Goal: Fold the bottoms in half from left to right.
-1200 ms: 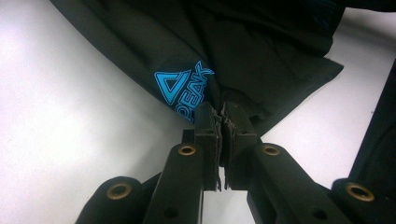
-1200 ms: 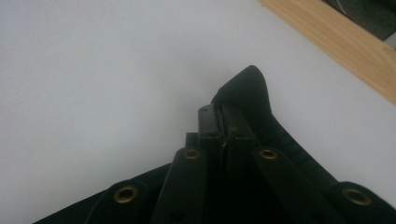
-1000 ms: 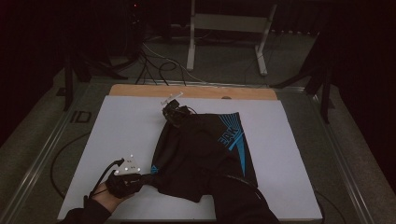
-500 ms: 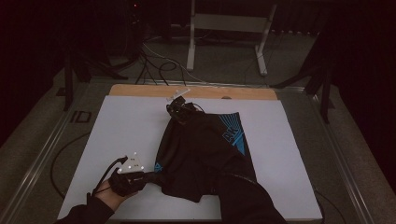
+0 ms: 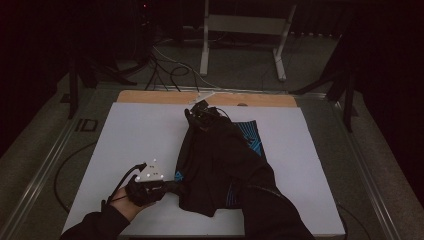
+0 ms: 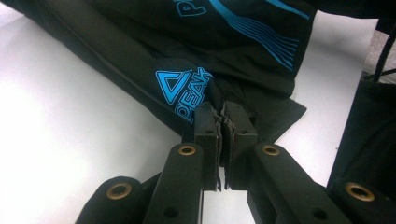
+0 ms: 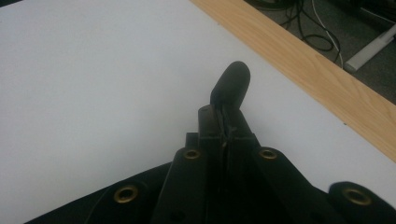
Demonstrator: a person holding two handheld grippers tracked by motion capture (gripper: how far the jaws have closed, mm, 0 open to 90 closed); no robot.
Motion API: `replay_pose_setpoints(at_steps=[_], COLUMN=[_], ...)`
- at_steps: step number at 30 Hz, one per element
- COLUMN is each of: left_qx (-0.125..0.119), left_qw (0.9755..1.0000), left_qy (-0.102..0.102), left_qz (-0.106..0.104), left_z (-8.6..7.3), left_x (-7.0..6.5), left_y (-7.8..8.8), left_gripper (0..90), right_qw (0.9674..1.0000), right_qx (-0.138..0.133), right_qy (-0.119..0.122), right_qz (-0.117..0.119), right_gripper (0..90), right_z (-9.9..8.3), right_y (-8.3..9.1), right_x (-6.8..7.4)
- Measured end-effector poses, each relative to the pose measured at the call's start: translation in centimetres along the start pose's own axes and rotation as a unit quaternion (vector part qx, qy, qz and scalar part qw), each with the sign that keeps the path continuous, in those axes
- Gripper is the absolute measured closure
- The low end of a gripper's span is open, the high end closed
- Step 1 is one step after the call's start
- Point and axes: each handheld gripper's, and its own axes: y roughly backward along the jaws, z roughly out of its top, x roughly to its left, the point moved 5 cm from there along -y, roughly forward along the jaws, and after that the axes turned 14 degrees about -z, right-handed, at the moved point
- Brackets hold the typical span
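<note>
Your left gripper [image 5: 172,187], low and left of centre in the high view, has its jaws pinched together on the near edge of the black garment [image 5: 220,165]; your left gripper view shows the fabric caught between the pads [image 6: 208,126], just below the blue logo [image 6: 184,91]. Your right gripper [image 5: 192,114], just above the frame's centre, is clamped on the garment's far end, a fold of cloth sticking out past the tips. Between them the garment stretches across the white table [image 5: 135,135].
</note>
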Motion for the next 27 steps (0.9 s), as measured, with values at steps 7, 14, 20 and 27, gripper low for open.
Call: replay_pose_setpoints(at_steps=[7,14,20,27], left_qx=[-0.003,-0.002,-0.002,-0.002], left_qw=[0.9999,0.9996,0.9992,0.9987], left_qy=[-0.012,-0.025,-0.034,-0.043], left_qz=[-0.008,-0.013,-0.021,-0.027], left_z=[1.3,2.3,3.1,4.1], left_x=[-0.4,-0.6,-1.0,-1.2], left_y=[-0.3,-0.6,-1.3,-2.1], left_gripper=[85.9,85.9,85.9,85.9], right_qw=[1.0000,0.9998,0.9996,0.9992], right_qx=[-0.003,-0.005,-0.010,-0.011], right_qy=[-0.004,-0.010,-0.014,-0.021], right_qz=[-0.006,-0.014,-0.023,-0.032], right_gripper=[88.3,88.3,88.3,88.3], right_z=[-0.3,-0.8,-1.3,-1.9], right_y=[0.8,1.7,2.6,3.5], right_x=[-0.9,-2.2,-3.3,-4.7])
